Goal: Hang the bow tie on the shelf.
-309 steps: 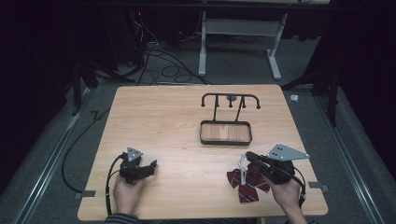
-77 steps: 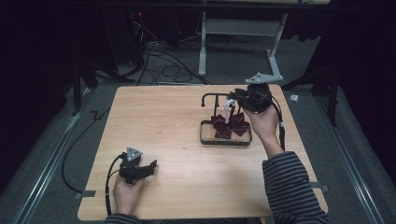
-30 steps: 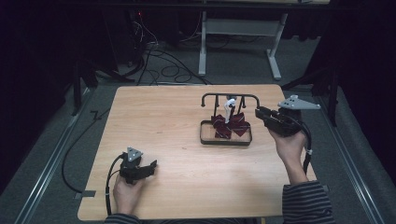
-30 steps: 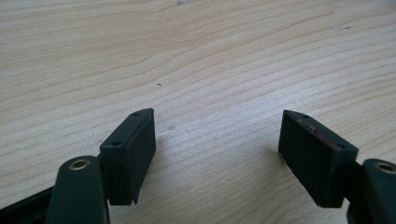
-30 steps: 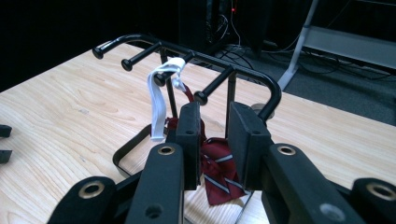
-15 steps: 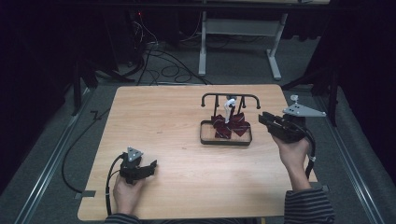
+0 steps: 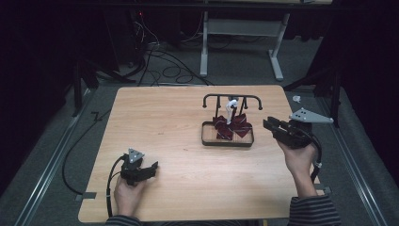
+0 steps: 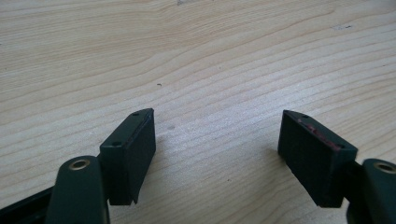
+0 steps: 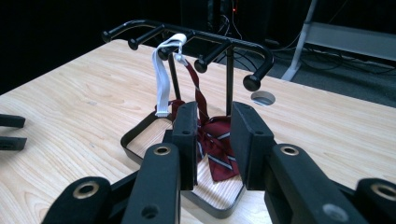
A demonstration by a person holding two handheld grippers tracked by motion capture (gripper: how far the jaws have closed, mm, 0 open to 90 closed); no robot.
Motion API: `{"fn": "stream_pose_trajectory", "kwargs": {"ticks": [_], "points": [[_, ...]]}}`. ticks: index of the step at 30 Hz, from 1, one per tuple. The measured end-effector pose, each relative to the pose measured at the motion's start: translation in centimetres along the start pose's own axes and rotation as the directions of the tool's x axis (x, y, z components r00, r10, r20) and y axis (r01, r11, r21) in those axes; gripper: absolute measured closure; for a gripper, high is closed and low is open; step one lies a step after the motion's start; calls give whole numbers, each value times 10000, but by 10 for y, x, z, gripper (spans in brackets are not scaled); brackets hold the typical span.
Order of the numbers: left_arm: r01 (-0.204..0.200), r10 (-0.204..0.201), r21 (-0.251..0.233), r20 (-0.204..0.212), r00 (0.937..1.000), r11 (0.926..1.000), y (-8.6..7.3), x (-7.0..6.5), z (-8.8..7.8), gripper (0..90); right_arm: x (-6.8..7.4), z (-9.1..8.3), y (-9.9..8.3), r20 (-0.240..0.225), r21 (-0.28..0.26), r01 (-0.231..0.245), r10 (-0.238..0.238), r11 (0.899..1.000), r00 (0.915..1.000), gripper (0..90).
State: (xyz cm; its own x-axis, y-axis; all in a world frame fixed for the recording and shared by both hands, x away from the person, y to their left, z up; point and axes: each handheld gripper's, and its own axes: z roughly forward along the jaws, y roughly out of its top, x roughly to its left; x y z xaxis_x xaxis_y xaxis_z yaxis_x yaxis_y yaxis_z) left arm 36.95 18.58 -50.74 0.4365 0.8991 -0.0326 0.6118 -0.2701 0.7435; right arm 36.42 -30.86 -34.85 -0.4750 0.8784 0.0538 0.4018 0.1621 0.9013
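We count one light wooden surface [image 7: 179, 141], two tools, one rack, one tie. No brand, label or writing readable on anything we see.

One black metal rack with a hooked top rail and a rectangular tray base [image 7: 227, 140] stands toward the surface's far right part. We count four knobbed hook ends on the rail in the right gripper view [image 9: 252, 82]. One dark red tie with pale stripes [image 7: 234, 127] hangs from the rail by a white strap [image 9: 163, 74], its bow part lying in the tray.

Left tool [image 7: 141, 172] rests near the surface's near left corner, in the person's left hand [image 7: 126, 195]; jaws spread wide apart, nothing between them, bare wood under them [image 8: 215, 135].

Right tool [image 7: 272, 126] sits near the right edge, just beside the rack, held by the right hand [image 7: 297, 157], striped sleeve at the near edge. Jaws parted with a narrow gap, gripping nothing; tie seen beyond the gap [image 9: 219, 154].
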Motion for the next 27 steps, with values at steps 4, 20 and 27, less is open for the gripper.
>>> {"fn": "stream_pose_trajectory", "kwargs": {"ticks": [4,20,27], "points": [[-22,22,5,-5,10000,10000,0,0,0,282,0,-3,-3,-33,40,18,-18,10000,10000,728],[-15,15,1,9,10000,10000,0,0,0,281,1,-16,-24,-85,-17,-390,390,9992,9992,725],[-38,38,10,-19,10000,10000,0,0,0,279,2,-17,-34,-125,47,-527,527,9986,9985,728]]}}
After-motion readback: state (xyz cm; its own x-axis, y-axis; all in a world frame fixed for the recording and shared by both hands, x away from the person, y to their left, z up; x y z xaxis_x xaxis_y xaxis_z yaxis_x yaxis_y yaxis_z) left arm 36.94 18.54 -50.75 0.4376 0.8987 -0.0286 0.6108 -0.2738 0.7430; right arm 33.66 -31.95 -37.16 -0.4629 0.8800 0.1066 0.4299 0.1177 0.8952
